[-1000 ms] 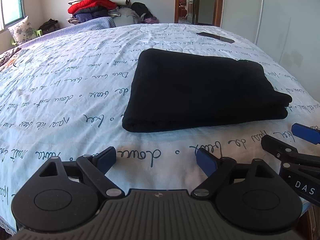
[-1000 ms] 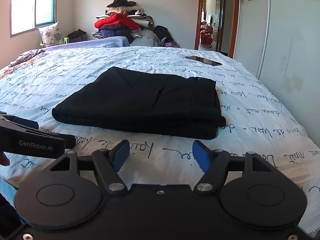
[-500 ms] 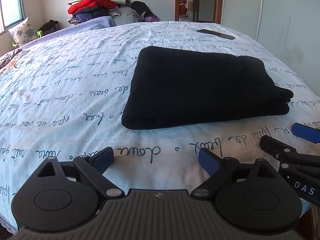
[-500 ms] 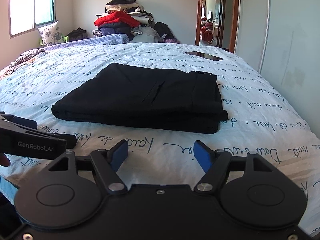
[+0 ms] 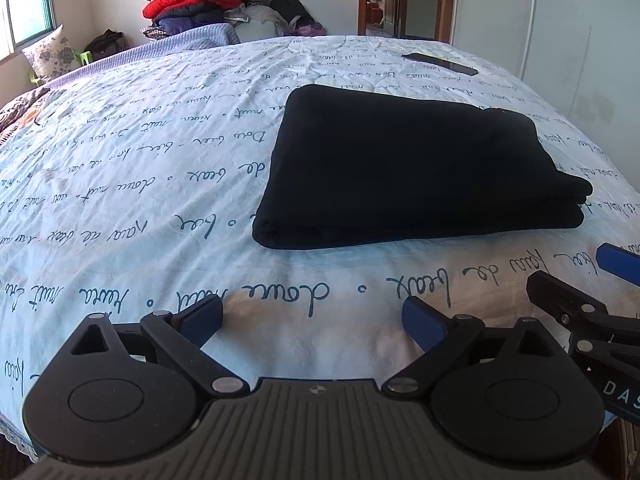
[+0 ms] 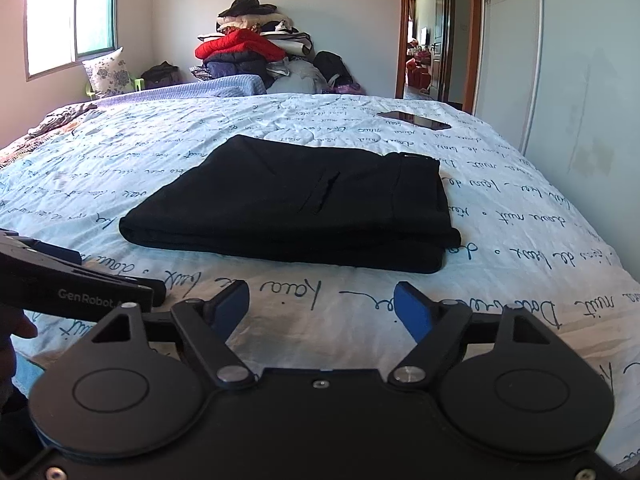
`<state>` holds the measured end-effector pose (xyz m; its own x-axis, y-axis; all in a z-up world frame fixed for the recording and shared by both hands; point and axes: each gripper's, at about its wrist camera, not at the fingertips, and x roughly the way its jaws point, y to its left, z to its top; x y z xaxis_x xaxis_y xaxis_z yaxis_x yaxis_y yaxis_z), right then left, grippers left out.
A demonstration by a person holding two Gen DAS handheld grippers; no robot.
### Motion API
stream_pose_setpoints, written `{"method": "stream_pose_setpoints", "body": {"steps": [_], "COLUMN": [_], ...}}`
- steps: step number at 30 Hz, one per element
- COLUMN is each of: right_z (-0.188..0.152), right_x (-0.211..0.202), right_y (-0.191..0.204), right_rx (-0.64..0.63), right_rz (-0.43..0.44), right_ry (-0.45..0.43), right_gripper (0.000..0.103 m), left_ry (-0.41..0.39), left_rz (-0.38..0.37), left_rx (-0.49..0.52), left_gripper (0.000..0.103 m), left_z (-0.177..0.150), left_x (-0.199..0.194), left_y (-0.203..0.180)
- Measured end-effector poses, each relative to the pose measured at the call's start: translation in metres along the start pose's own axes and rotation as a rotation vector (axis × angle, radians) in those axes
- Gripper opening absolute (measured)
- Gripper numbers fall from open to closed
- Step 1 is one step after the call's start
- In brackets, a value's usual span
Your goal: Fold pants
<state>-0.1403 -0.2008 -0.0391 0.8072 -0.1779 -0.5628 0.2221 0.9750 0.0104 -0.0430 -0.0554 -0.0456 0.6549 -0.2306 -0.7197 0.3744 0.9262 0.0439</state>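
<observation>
The black pants [image 5: 420,164] lie folded into a flat, layered rectangle on the bed [image 5: 132,184], on a pale blue cover printed with dark handwriting. In the right wrist view the pants [image 6: 296,204] show a pocket slit on top and stacked edges along the near side.

The left tool [image 5: 312,318] hovers above the near edge of the bed, short of the pants and not touching them, its blue-padded fingers [image 5: 202,318] spread wide with nothing between them. The right tool [image 6: 322,306] sits just beside it, also short of the pants, its blue fingers [image 6: 412,312] likewise wide apart and holding nothing. Each tool shows at the edge of the other's view.

A dark phone [image 6: 414,120] lies flat on the bed beyond the pants, well apart from them. At the far wall stands a pile of clothes [image 6: 248,54] with a red jacket in it, and a flowered pillow [image 6: 108,74] rests below the window [image 6: 72,20].
</observation>
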Motion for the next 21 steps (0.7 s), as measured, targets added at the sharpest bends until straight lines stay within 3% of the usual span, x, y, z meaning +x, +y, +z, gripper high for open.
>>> {"method": "stream_pose_setpoints", "body": {"steps": [21], "right_z": [-0.001], "right_x": [-0.002], "right_y": [0.006], "right_rx": [-0.028], "right_rz": [0.016], "right_ry": [0.004], "right_gripper": [0.080], "left_ry": [0.010], "left_rz": [0.014], "left_rx": [-0.040], "left_gripper": [0.099], "left_z": [0.001], "left_x": [-0.003], "left_y": [0.015]}}
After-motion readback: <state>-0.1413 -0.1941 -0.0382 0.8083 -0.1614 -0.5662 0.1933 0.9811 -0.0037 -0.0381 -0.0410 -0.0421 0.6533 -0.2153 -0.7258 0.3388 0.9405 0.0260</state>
